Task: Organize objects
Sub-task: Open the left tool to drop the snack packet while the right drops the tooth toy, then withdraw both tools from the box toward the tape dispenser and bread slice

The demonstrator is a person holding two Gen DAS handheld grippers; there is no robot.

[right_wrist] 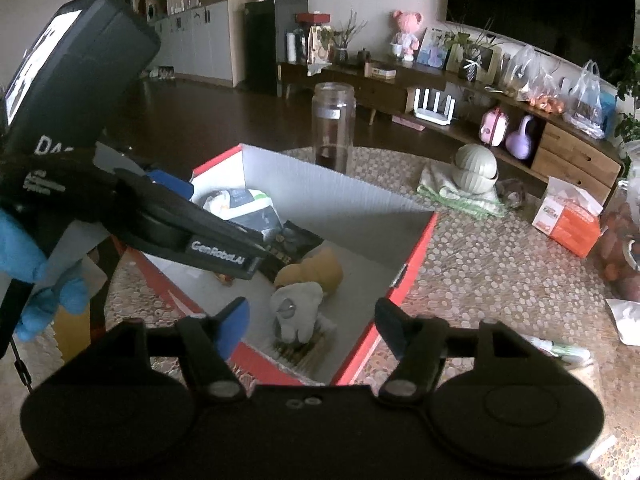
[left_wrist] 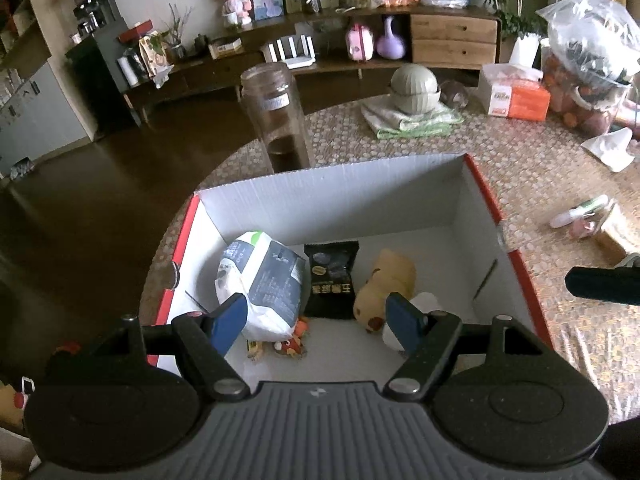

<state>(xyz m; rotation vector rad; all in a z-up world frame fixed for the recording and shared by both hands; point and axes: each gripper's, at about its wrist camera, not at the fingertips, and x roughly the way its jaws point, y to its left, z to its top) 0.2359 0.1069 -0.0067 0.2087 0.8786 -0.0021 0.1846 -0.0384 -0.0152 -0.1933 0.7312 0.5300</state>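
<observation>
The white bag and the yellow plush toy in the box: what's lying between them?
A black snack packet lies flat on the box floor between the white bag and the yellow plush toy. The left wrist view shows it best.

The box (left_wrist: 486, 196) is red outside and white inside. In it lie a white, grey and green bag (left_wrist: 262, 280), a black packet (left_wrist: 331, 280) with gold print, a tan plush (left_wrist: 386, 284) and a pale grey toy (right_wrist: 298, 310). The table (left_wrist: 532, 172) has a beige pebble pattern. The tissue box (left_wrist: 516, 98) is orange and white, the bowls (left_wrist: 414, 88) sage green, the cloth (left_wrist: 408, 122) green-and-white striped, the glove (right_wrist: 36, 276) blue.
</observation>
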